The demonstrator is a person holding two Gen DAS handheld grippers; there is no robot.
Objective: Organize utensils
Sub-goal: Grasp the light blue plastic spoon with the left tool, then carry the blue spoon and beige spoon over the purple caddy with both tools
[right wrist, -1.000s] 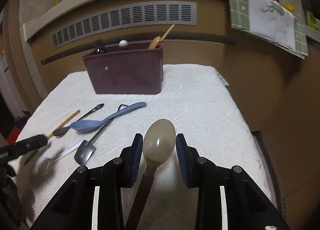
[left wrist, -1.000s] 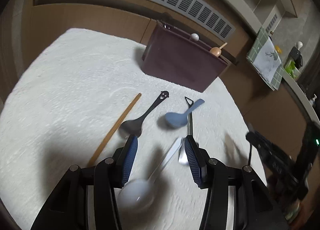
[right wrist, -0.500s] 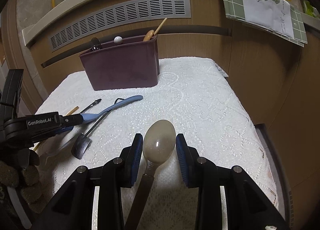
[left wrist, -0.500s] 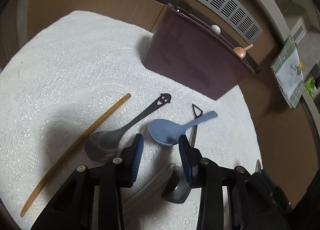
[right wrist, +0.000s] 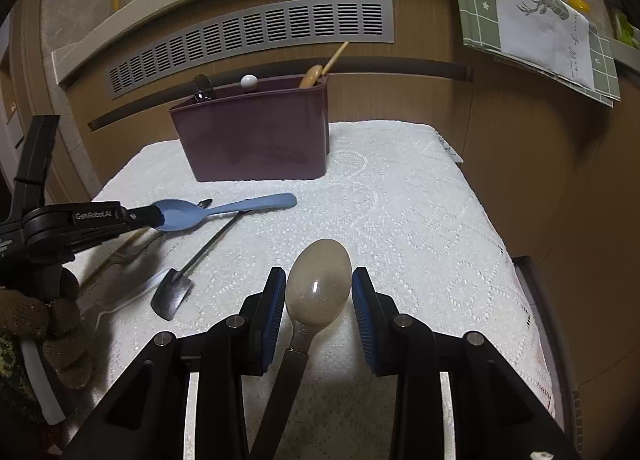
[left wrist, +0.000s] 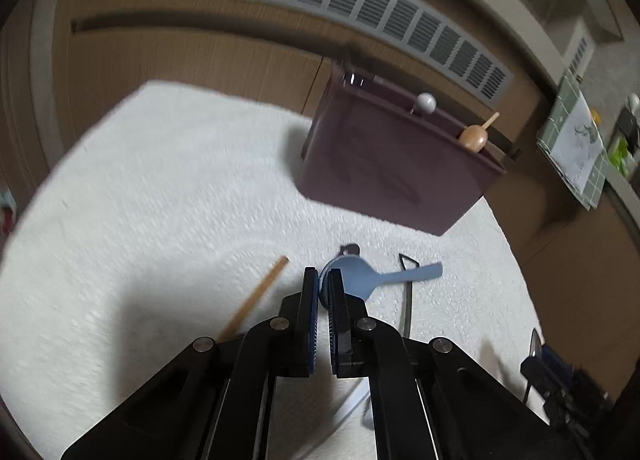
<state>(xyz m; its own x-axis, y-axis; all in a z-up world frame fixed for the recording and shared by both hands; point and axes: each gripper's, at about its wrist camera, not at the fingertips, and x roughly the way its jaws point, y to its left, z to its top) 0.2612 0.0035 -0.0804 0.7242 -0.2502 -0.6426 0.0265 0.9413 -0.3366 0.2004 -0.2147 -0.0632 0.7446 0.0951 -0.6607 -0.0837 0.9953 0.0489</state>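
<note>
On the black arm of our left gripper (right wrist: pixel 154 215), seen from the right wrist camera, we read "GenRobot.AI" in white letters. Its fingers (left wrist: pixel 310 292) are pressed nearly together, pinching the rim of the bowl of the blue spoon (left wrist: pixel 356 278); whether the spoon is clear of the cloth we cannot tell. Our right gripper (right wrist: pixel 319 286) has its blue pads (right wrist: pixel 274 302) spread wide, one on either side of the bowl of a pale translucent spoon (right wrist: pixel 318 284), with a thin gap on each side. That spoon's dark handle runs back between the arms.

To the left on the white lace cloth (right wrist: pixel 420 227) lies a small dark metal scoop (right wrist: pixel 172 294), its thin handle reaching up under the blue spoon's handle. A white utensil (right wrist: pixel 132 298) lies just beside it, partly hidden, and a wooden chopstick (left wrist: pixel 256 298) lies close to the left of our left gripper.

Farther off stands the maroon utensil holder (right wrist: pixel 256 131), upright near the cloth's back edge, with a white-knobbed piece (right wrist: pixel 249 81), a wooden spoon (right wrist: pixel 314 73) and a dark utensil (right wrist: pixel 202 85) sticking out. Behind it is a grey vent grille (right wrist: pixel 248 35), and at upper right hangs a green-checked towel (right wrist: pixel 536 19) with a deer print; its script is too small to read.
</note>
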